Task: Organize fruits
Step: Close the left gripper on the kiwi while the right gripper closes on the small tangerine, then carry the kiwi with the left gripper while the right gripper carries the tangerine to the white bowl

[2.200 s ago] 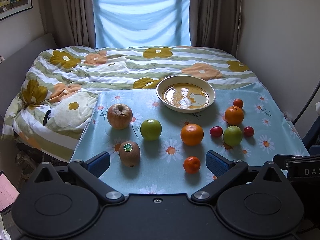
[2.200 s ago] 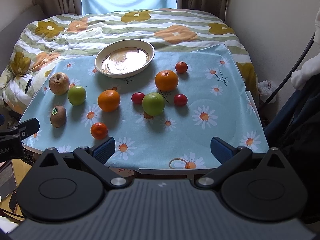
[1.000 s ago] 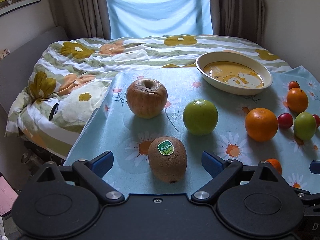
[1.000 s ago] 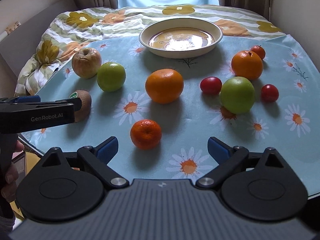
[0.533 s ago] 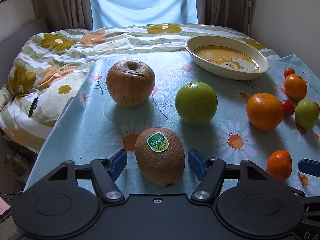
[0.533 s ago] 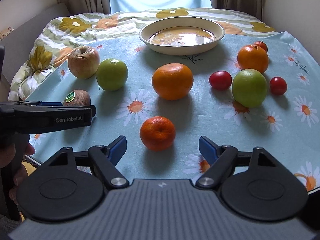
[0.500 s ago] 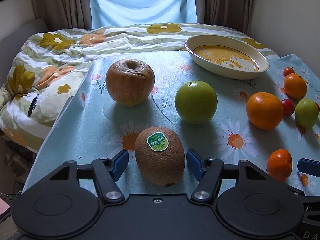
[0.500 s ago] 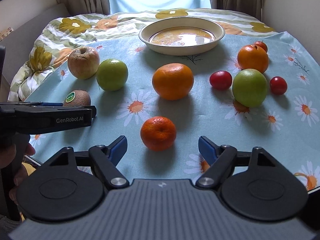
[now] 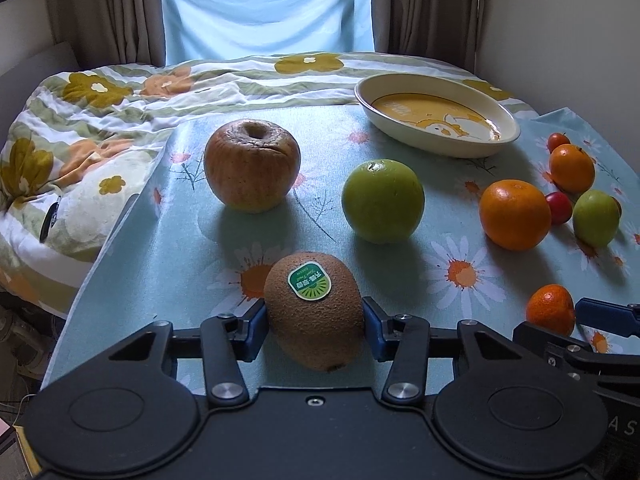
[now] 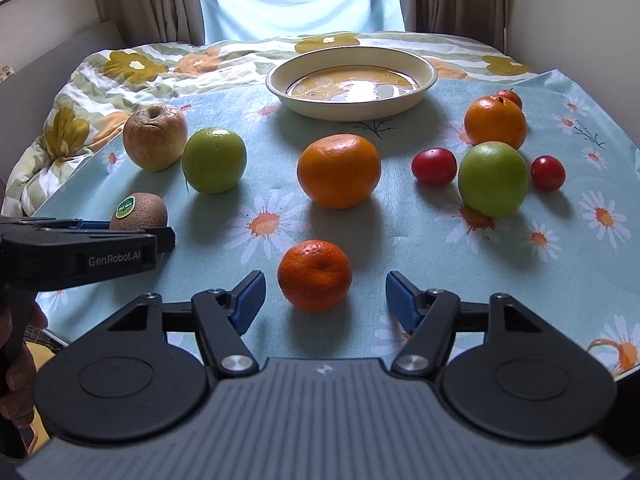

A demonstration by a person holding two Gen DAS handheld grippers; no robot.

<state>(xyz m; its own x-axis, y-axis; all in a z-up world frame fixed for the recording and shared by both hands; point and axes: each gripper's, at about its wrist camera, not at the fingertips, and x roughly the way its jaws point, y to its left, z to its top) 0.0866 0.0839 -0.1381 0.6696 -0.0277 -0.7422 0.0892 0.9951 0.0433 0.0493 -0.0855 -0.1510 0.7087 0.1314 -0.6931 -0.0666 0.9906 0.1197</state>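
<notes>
Left hand-held gripper [image 9: 315,322] clamps kiwi [image 9: 314,309]; green apple [image 9: 383,201] beyond it.

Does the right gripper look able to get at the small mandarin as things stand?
Probably yes: the right gripper is open with the small mandarin lying between its fingers, nothing between them.

Kiwi [image 9: 315,309] before apple [image 9: 252,165], dish [image 9: 437,119] behind

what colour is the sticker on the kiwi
Green with a white border, on the brown kiwi held in the left gripper; clearest in the left wrist view.
</notes>
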